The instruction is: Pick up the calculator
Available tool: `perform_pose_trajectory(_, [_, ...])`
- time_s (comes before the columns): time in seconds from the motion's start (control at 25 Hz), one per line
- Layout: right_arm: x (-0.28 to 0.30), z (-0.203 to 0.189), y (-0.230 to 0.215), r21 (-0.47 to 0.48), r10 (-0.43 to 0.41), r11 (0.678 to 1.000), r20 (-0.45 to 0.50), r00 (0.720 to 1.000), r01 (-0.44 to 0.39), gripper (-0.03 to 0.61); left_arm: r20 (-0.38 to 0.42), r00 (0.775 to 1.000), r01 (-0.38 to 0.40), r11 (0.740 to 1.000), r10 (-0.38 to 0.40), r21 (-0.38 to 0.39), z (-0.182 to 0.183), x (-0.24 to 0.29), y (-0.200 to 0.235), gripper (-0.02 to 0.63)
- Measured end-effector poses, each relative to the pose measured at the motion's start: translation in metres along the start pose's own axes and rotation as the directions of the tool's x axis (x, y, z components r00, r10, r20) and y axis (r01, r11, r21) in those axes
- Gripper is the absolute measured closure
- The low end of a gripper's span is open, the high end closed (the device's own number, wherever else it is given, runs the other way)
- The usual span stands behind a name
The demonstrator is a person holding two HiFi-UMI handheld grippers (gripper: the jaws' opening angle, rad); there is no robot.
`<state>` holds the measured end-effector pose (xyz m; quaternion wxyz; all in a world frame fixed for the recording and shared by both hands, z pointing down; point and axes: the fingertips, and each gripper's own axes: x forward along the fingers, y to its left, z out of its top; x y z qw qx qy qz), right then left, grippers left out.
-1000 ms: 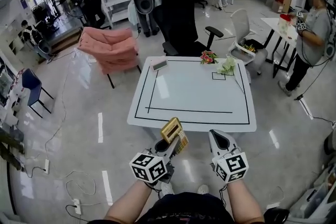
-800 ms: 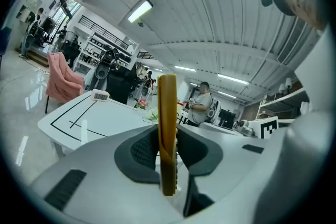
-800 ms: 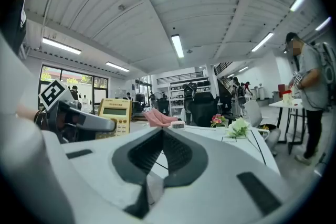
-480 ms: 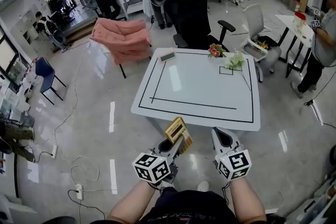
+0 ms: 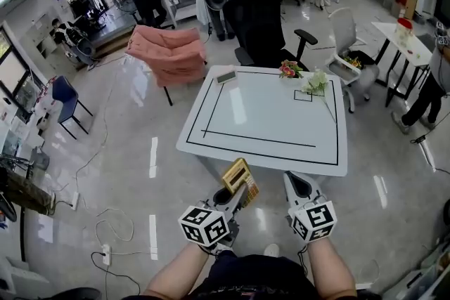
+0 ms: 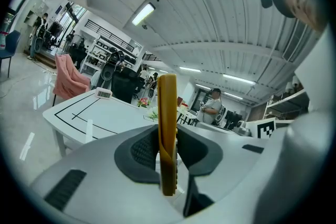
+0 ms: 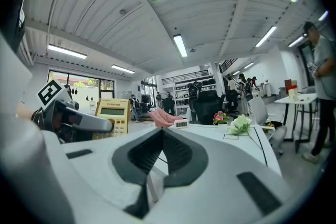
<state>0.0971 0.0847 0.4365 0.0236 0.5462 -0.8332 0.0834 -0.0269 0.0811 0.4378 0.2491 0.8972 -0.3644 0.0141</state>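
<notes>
Holding the calculator [image 5: 237, 178] aloft.
Left tongs [image 5: 238, 193] clamp it, right tongs [image 5: 295, 184] closed empty; hold the squeeze firm.

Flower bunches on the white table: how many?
2. A pink bunch at the far edge of the table, right of centre; a white bunch beside it, towards the right corner. None looks hidden.

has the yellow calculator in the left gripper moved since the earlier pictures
No, not noticeably: the yellow calculator, clamped in the left gripper, still sits just short of the white table's near edge; the camera itself shifted.
</notes>
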Motion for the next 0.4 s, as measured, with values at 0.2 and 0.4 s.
perform_pose_trajectory(0.2, [-0.0033,0.0009,0.0002,-0.003,0.0,1.0,0.0,1.0,0.0,0.578,-0.002,1.0,0.005,1.0,-0.005,0.001,-0.001,0.0003,-0.0041,0.53])
perform_pose_trajectory(0.4, [-0.0041,-0.0025,-0.0025,-0.001,-0.002,1.0,-0.002,1.0,0.002,0.578,-0.003,1.0,0.011,1.0,-0.011,0.005,-0.0009,0.0043,-0.0056,0.53])
